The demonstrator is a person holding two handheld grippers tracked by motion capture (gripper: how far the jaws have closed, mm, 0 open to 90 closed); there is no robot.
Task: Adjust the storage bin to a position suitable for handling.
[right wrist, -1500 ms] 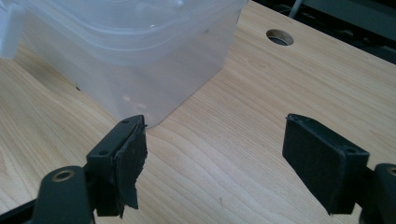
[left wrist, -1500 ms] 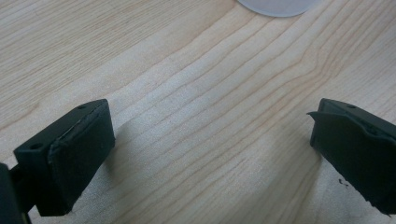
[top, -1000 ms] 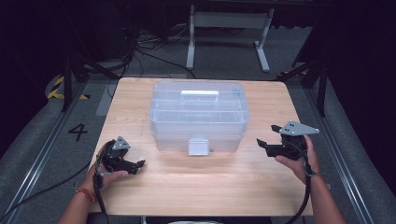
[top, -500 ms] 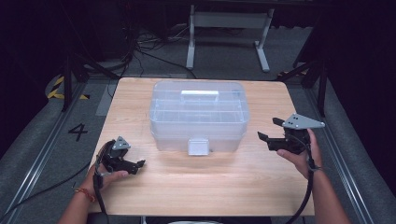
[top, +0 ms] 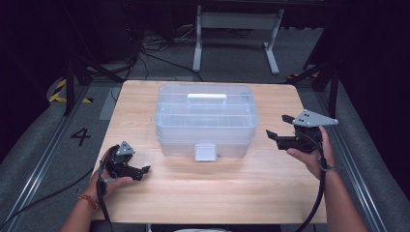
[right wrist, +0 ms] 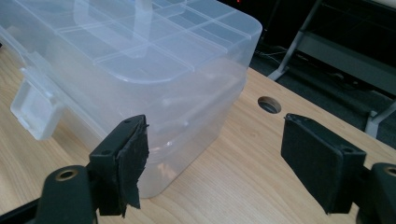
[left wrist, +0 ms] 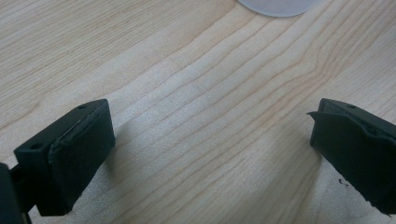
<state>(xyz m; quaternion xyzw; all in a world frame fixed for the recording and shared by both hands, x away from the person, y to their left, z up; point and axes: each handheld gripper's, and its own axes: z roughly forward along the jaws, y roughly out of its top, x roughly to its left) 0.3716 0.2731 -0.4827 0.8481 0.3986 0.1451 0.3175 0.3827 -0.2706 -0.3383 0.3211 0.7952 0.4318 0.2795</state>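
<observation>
Left gripper (top: 145,169): in my left hand, low on the tabletop (top: 217,193), jaws apart over bare wood, pointing toward the box.
Right gripper (top: 278,128): held above the tabletop in my raised right hand, jaws wide apart, nothing between them, aimed at the box's right end.
Box (top: 205,118): clear plastic, lid closed, mid-tabletop, between both grippers, touched by neither.

Right gripper lifted beside the box

The black two-jaw right gripper (top: 279,126) with its grey three-cornered plate rose off the pale wooden table (top: 232,193) — ending higher, level with the side of the clear plastic lidded storage box (top: 205,118) — jaws wide apart, nothing between them.
</observation>
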